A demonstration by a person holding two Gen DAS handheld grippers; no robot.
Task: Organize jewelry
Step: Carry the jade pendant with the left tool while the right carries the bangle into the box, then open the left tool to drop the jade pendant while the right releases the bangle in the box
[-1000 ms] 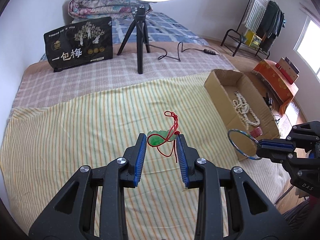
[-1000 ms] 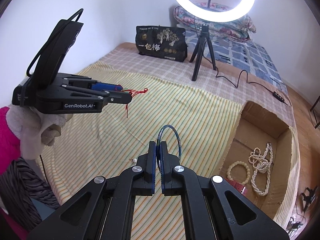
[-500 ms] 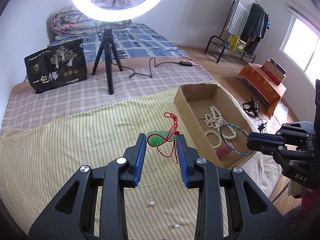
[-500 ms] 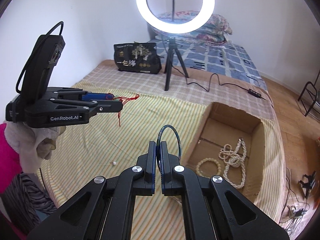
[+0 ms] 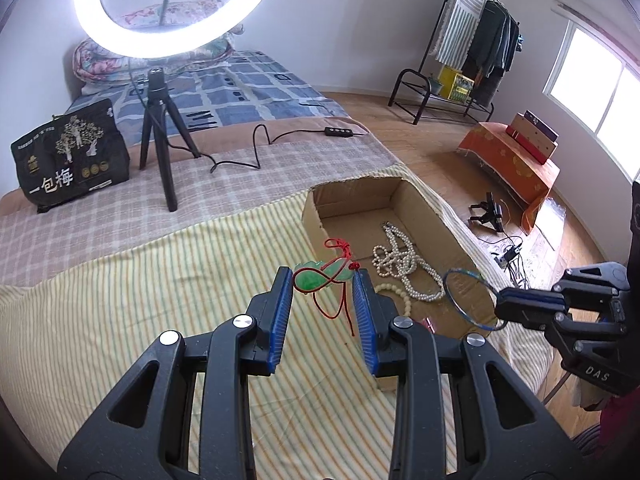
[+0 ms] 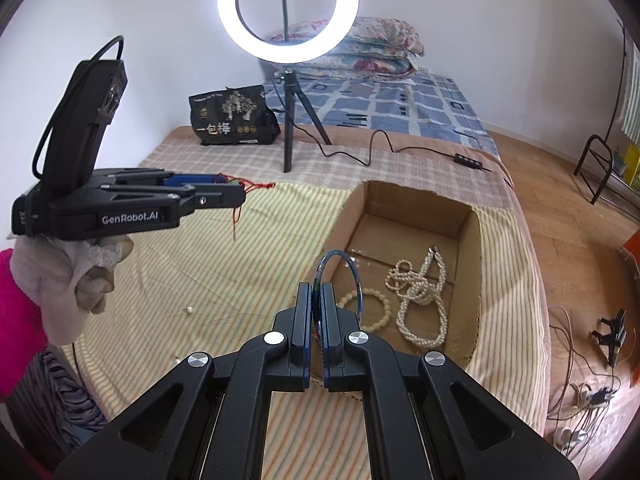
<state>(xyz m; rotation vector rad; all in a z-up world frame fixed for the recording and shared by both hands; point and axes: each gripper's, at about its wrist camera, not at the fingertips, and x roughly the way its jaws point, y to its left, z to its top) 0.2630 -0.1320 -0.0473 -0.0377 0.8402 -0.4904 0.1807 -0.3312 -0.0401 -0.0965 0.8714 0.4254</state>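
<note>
Left wrist view: red item [image 5: 427, 323] in cardboard box [image 5: 424, 204] mostly hidden behind left gripper [image 5: 322, 288] finger, type unreadable. Bead bracelet [image 5: 394, 291] partly covered too. Right gripper [image 5: 505, 307] body cut by frame edge.
Right wrist view: green pendant hidden inside left gripper [image 6: 236, 194], only red cord [image 6: 252, 188] visible. Loose beads [image 6: 189, 310] on striped sheet [image 6: 256, 256] too small to identify. Clothes rack [image 6: 600, 160] cut off at right edge.

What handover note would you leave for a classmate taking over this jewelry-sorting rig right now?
Left gripper: jaws shut on the green pendant, red cord dangling.
Right gripper: jaws shut on the blue bangle.
Both are held above the striped sheet near the cardboard box.
Done: pearl necklace and bead bracelet lie in the box.
Left: drop in both pieces, then collect the loose pearls on the sheet.
</note>
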